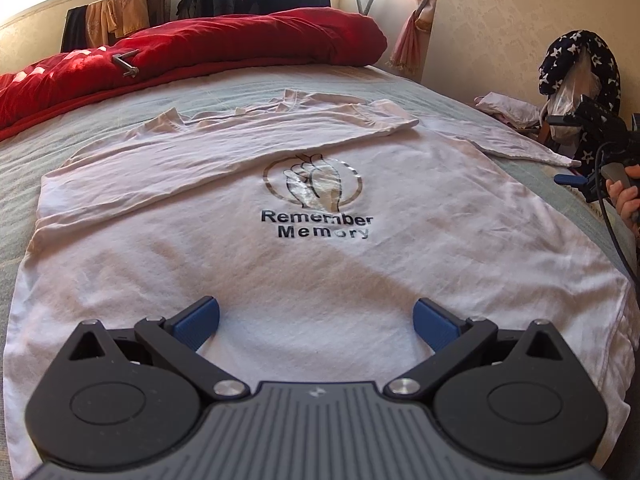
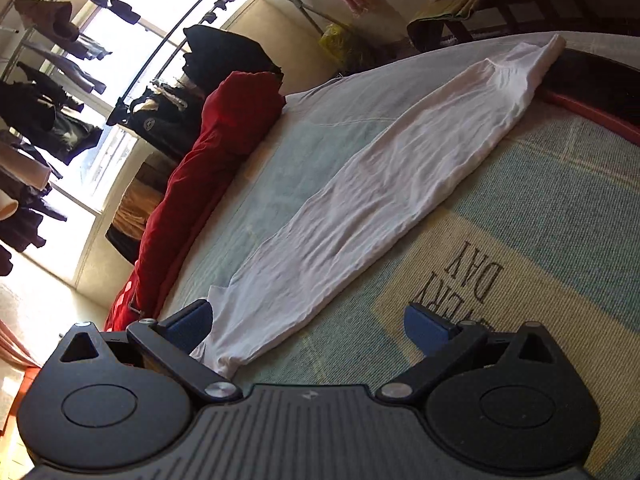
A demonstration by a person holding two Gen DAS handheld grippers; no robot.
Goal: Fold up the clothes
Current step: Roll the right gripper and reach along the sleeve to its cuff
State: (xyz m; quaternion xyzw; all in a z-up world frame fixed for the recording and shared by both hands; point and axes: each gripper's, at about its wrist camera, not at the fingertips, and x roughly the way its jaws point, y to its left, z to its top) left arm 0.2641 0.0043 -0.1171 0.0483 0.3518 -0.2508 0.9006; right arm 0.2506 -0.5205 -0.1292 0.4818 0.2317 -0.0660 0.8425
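A white long-sleeved cotton shirt point(image 1: 304, 248) with a printed fist emblem is laid flat on the pale green woven bedspread point(image 2: 560, 208), one sleeve folded across its chest. The left gripper point(image 1: 316, 322) is held over the hem, jaws spread wide and empty. The right gripper point(image 2: 308, 326), likewise spread and empty, is positioned at the outstretched sleeve point(image 2: 380, 184).

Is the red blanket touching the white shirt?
Apart. In the left wrist view, a strip of bare green bedsheet lies between the red blanket and the white shirt's collar end.
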